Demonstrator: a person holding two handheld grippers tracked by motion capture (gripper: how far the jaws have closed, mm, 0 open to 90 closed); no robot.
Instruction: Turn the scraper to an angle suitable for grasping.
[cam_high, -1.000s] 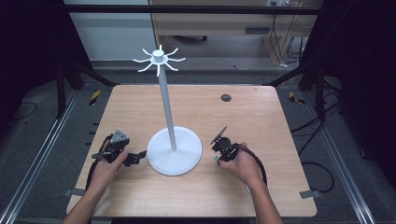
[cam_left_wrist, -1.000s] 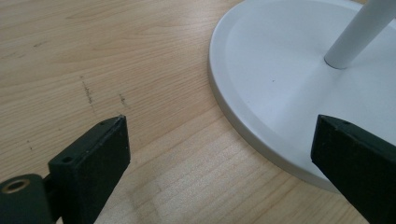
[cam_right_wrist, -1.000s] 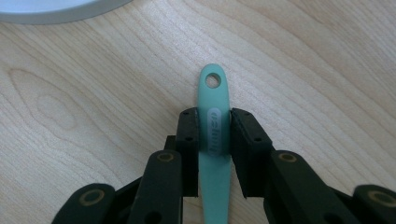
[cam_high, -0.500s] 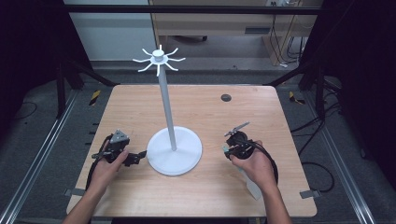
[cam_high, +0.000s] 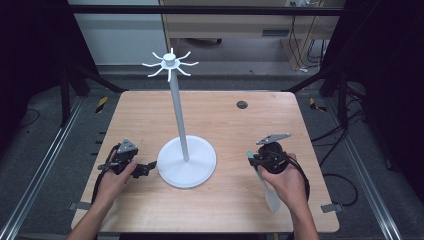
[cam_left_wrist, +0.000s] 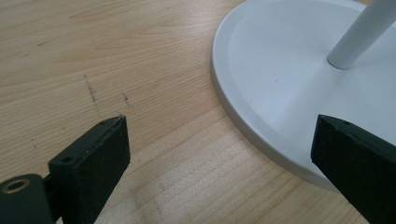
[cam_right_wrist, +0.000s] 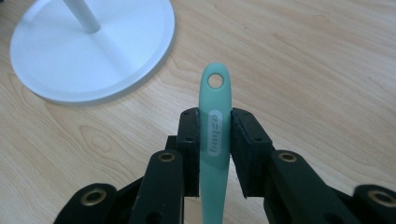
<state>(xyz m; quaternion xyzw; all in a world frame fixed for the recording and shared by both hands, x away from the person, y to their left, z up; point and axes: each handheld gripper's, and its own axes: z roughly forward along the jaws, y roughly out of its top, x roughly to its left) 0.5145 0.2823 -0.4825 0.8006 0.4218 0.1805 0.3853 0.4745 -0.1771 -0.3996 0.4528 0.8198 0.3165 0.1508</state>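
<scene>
One stand (cam_high: 186, 160), one spatula (cam_right_wrist: 214, 126) on bench (cam_high: 235, 125). Left tongs (cam_high: 142, 169) low, spread wide by stand base; right tongs (cam_right_wrist: 214, 140) clamp the spatula handle.

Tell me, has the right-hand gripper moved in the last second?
Yes. The right gripper has shifted rightward, away from the white stand's base, toward the table's right edge.

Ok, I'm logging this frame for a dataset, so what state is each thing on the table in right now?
White hook stand with round base: upright at the table's middle, hooks bare.
Teal silicone spatula with a hole in its handle: clamped by the handle, hole end poking past the jaws.
Right gripper: shut on the spatula.
Left gripper: open, beside the stand's base.
Wooden table: holds the stand.
</scene>
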